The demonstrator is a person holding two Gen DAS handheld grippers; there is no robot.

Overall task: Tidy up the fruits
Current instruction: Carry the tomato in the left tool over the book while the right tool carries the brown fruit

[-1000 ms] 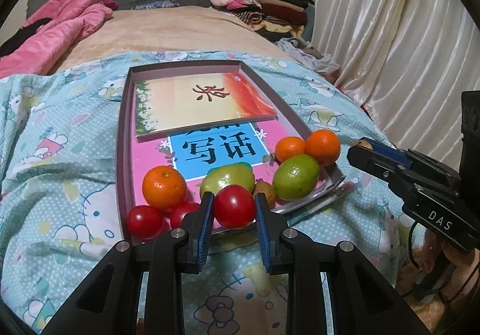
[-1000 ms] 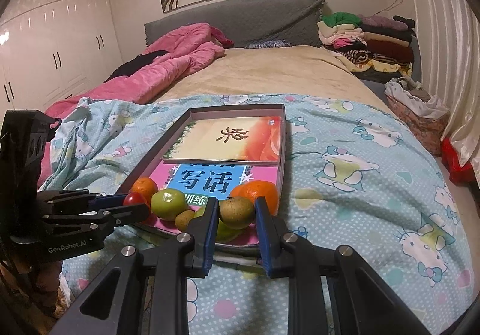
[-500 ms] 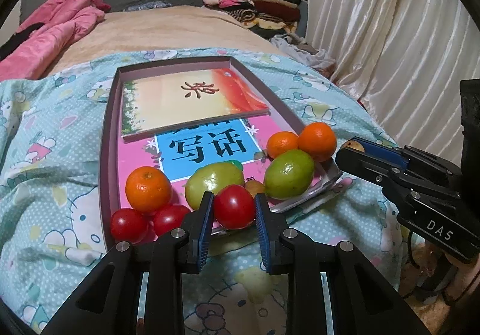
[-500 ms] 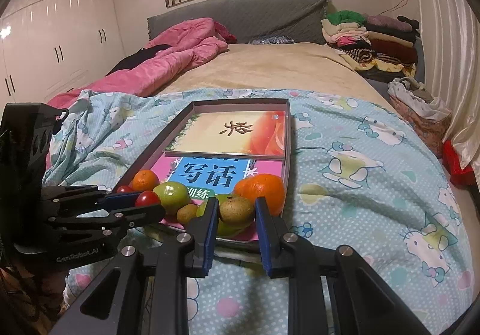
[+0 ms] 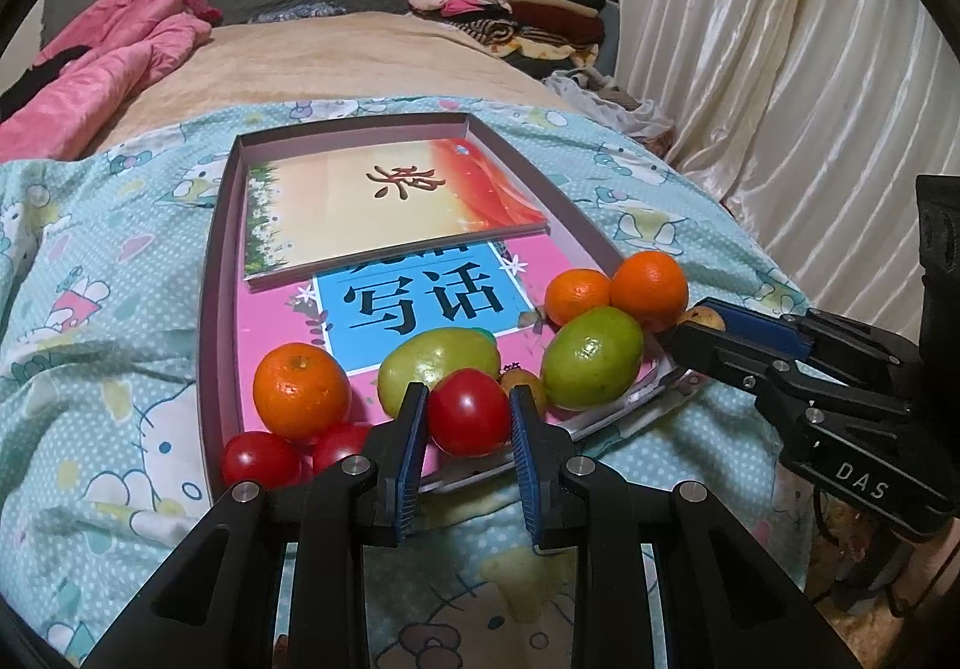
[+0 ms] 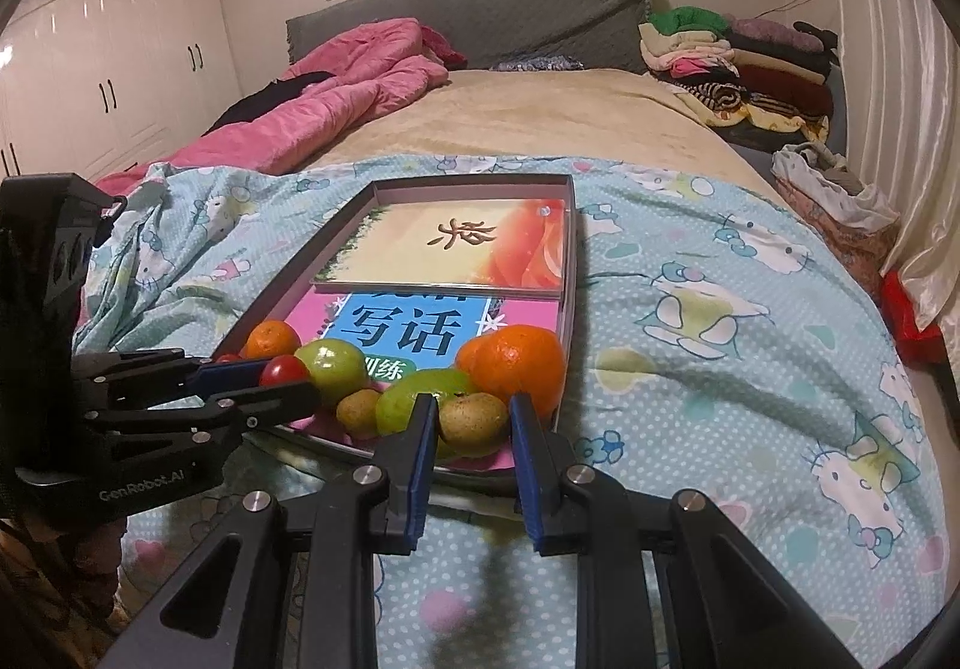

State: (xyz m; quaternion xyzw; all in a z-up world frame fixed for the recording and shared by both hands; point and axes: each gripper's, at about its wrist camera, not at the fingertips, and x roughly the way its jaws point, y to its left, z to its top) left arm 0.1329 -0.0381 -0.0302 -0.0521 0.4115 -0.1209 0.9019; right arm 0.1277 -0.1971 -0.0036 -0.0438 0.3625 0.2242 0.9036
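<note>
Left wrist view is showing the left gripper (image 5: 468, 420) pinching a red tomato (image 5: 469, 412) between its blue pads, at the near edge of a shallow box lid (image 5: 207, 273) that is lying on a blue cartoon-print bedspread (image 5: 90, 309). Just left of the held tomato, two more small tomatoes (image 5: 261, 458) are sitting in the near left corner of the lid, with an orange (image 5: 301, 392) touching them from behind. A green fruit (image 5: 438, 363) is resting directly behind the held tomato, and a second green fruit (image 5: 593, 356) is lying to the right of it. Two further oranges (image 5: 649, 290) are sitting side by side at the right wall of the lid, behind that second green fruit. Two books are lying inside the lid: a pink and blue book (image 5: 420, 303) underneath, and a cream and orange book (image 5: 390, 207) overlapping its far half.

Right wrist view is showing the right gripper (image 6: 471, 423) pinching a small brown fruit (image 6: 473, 422) at the near right corner of the lid, just in front of the large orange. Another small brown fruit (image 6: 357, 412) is sitting just left of it. Far beyond the lid, a pink quilt (image 6: 336, 99) is lying bunched on the left of the bed, and folded clothes (image 6: 738, 51) are stacked at the far right
</note>
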